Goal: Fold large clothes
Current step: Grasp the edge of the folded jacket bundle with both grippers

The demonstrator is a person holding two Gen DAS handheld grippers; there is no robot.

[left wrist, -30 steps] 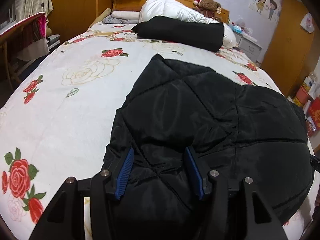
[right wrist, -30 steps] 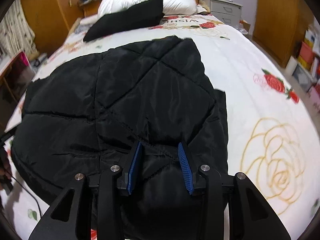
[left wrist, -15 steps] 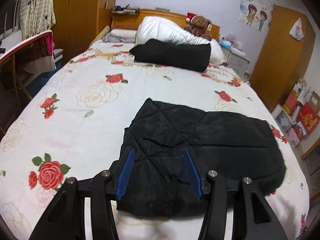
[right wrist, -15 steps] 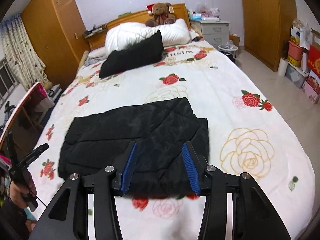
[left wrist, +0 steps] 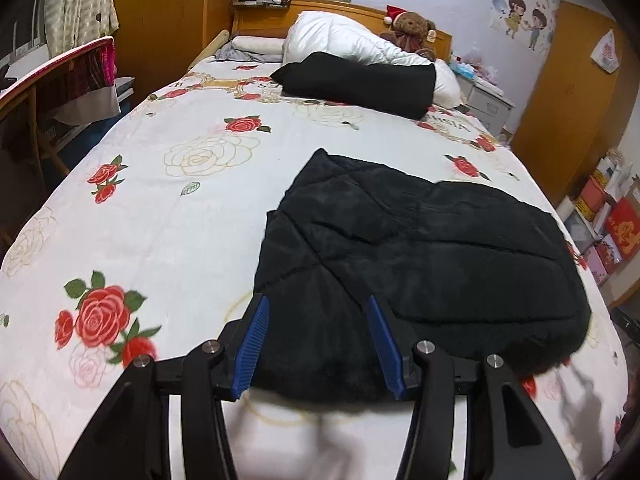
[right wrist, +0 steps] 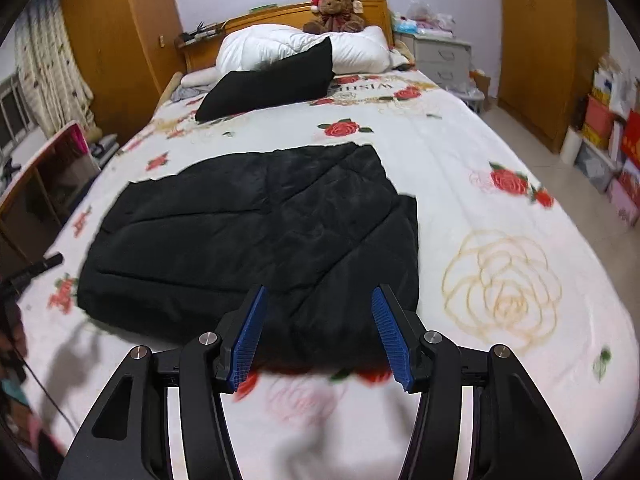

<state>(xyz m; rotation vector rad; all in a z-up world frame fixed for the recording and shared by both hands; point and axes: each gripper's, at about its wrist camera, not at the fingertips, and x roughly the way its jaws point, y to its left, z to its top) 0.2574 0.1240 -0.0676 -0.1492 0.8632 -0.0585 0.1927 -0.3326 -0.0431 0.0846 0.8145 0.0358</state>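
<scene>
Home bedroom: bed (left wrist: pixel 168 208) with rose-print sheet filled the frame, teddy bear (right wrist: pixel 335 7) top center, wooden wardrobes (right wrist: pixel 532 40) at the sides.

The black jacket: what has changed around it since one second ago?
Both grippers drew back from the black jacket: the left gripper and right gripper were over the fabric, jaws open, and are now off its near edge, still open. The jacket stays folded on the bed.
</scene>
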